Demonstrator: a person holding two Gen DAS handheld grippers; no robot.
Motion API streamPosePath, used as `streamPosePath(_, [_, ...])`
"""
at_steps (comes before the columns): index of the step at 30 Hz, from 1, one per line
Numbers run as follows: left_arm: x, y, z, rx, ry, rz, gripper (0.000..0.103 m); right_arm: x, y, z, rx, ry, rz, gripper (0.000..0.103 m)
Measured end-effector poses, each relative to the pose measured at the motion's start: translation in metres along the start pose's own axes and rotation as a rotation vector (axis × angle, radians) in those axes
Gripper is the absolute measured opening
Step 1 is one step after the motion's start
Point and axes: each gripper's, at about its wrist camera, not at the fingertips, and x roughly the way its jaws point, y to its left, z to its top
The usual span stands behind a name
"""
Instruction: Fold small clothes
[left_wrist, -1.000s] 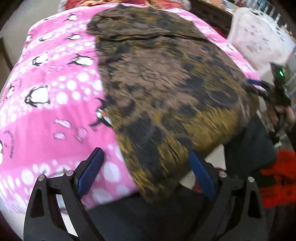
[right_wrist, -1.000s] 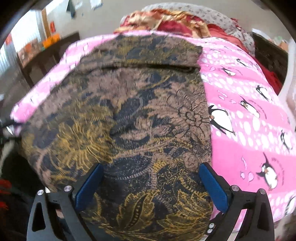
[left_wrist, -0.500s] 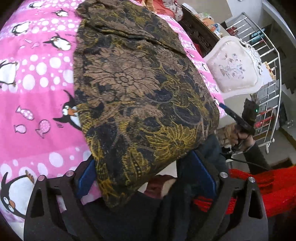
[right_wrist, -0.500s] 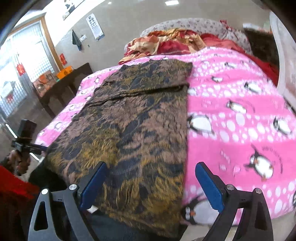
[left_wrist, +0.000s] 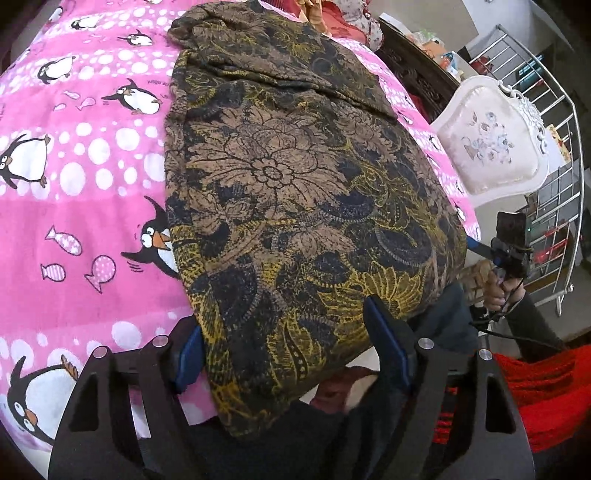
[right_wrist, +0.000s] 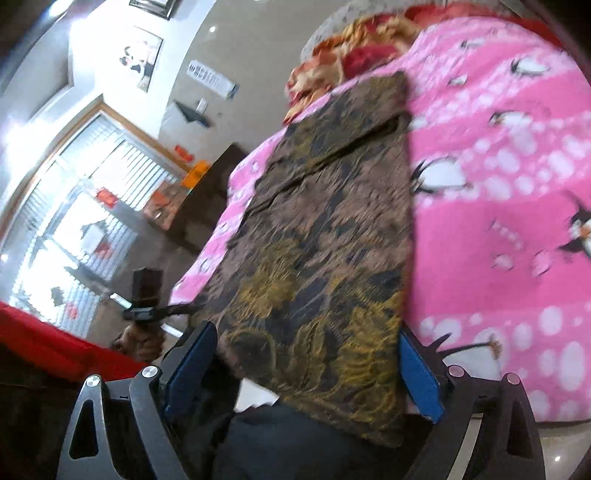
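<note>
A brown, black and gold floral garment (left_wrist: 295, 192) lies flat along a pink penguin blanket (left_wrist: 81, 177), its near hem hanging over the bed edge. It also shows in the right wrist view (right_wrist: 332, 240). My left gripper (left_wrist: 291, 350) is open, its blue pads on either side of the near left corner of the hem. My right gripper (right_wrist: 306, 365) is open around the near right part of the hem. Each gripper shows in the other's view, off to the side of the garment: the right one (left_wrist: 509, 243), the left one (right_wrist: 147, 299).
A white padded chair (left_wrist: 491, 147) and a metal rack (left_wrist: 554, 147) stand right of the bed. Rumpled red and orange bedding (right_wrist: 351, 51) lies at the bed's far end. A dark cabinet (right_wrist: 207, 195) and a window are to the left. Red clothing (left_wrist: 546, 391) is close below.
Both grippers have drawn back and lowered to the near hem. The right wrist view has tilted and swung left. The garment has not visibly moved.
</note>
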Motion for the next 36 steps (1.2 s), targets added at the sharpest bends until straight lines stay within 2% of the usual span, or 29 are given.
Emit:
streamPosePath(4, [0.004, 0.0, 0.004, -0.028, -0.006, -0.033, 0.087, 0.007, -0.01, 0.005, 0.04, -0.018, 0.082, 0.09])
streamPosePath(6, [0.004, -0.003, 0.004, -0.023, 0.007, -0.041, 0.087, 0.013, -0.008, 0.009, 0.021, 0.017, 0.093, 0.088])
streamPosePath(7, [0.004, -0.004, 0.003, -0.018, 0.01, -0.044, 0.087, 0.013, -0.007, 0.009, 0.007, 0.033, 0.087, 0.084])
streamPosePath(9, [0.002, -0.003, 0.002, -0.02, 0.011, -0.057, 0.087, 0.013, -0.009, 0.01, 0.006, 0.052, 0.081, 0.068])
streamPosePath(10, [0.001, -0.001, 0.002, -0.036, 0.001, -0.058, 0.087, 0.013, -0.01, 0.009, 0.011, 0.067, 0.08, 0.056])
streamPosePath(11, [0.001, 0.0, 0.002, -0.052, -0.007, -0.049, 0.081, 0.014, -0.011, 0.007, 0.007, 0.084, 0.084, 0.044])
streamPosePath(12, [0.001, 0.0, 0.003, -0.061, -0.017, -0.029, 0.067, 0.018, -0.009, 0.004, -0.008, 0.107, 0.085, 0.04])
streamPosePath(13, [0.002, 0.0, 0.005, -0.068, -0.023, 0.0, 0.059, 0.022, -0.009, 0.004, -0.025, 0.12, 0.075, 0.036])
streamPosePath(15, [0.003, 0.005, 0.006, -0.089, -0.031, 0.03, 0.035, 0.028, -0.007, 0.003, -0.055, 0.114, 0.04, 0.03])
streamPosePath(16, [0.003, 0.008, 0.007, -0.099, -0.035, 0.034, 0.031, 0.031, -0.008, 0.003, -0.056, 0.103, 0.021, 0.021])
streamPosePath(17, [0.003, 0.01, 0.007, -0.108, -0.036, 0.033, 0.029, 0.033, -0.01, 0.004, -0.049, 0.09, 0.011, 0.017])
streamPosePath(21, [0.003, 0.011, -0.001, -0.091, -0.054, 0.024, 0.031, 0.032, -0.013, -0.001, -0.061, 0.088, 0.008, 0.017])
streamPosePath(25, [0.003, 0.016, -0.001, -0.145, -0.073, 0.001, 0.031, 0.032, -0.013, 0.001, -0.048, 0.097, -0.001, 0.017])
streamPosePath(26, [0.002, 0.016, 0.0, -0.155, -0.073, 0.001, 0.023, 0.031, -0.013, 0.003, -0.036, 0.09, -0.001, 0.015])
streamPosePath(27, [0.001, 0.016, 0.001, -0.163, -0.074, 0.009, 0.003, 0.029, -0.011, 0.005, -0.034, 0.079, -0.002, 0.011])
streamPosePath(29, [-0.004, 0.019, 0.001, -0.176, -0.086, 0.007, 0.003, 0.025, 0.002, 0.01, -0.068, 0.039, 0.017, 0.005])
streamPosePath(33, [-0.032, 0.016, 0.0, -0.188, -0.189, -0.026, 0.003, 0.006, 0.025, 0.018, -0.11, -0.06, 0.058, 0.003])
streamPosePath(36, [-0.05, 0.01, -0.003, -0.171, -0.239, -0.053, 0.002, -0.014, 0.041, 0.019, -0.126, -0.145, 0.104, 0.003])
